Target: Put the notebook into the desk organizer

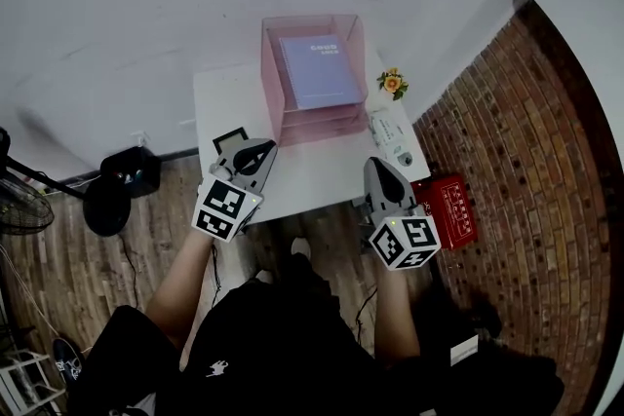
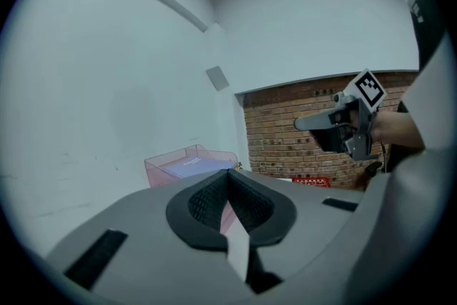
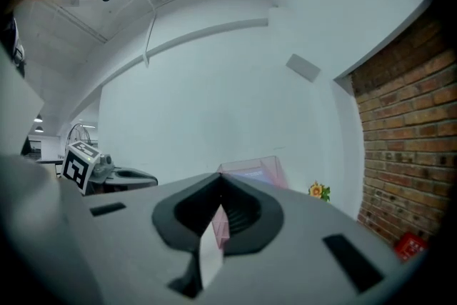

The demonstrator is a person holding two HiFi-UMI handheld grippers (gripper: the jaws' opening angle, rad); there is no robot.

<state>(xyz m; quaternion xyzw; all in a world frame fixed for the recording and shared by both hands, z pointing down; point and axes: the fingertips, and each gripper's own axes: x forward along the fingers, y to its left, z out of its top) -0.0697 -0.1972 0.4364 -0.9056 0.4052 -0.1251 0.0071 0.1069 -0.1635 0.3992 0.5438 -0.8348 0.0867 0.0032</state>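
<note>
Head view: notebook inside organizer; left gripper, right gripper closed tight, empty, apart from it.

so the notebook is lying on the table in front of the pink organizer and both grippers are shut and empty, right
Not quite. The head view shows the notebook lying in the top tray of the pink organizer, not on the table in front of it. The rest stands: the left gripper and right gripper are both shut and empty.
</note>
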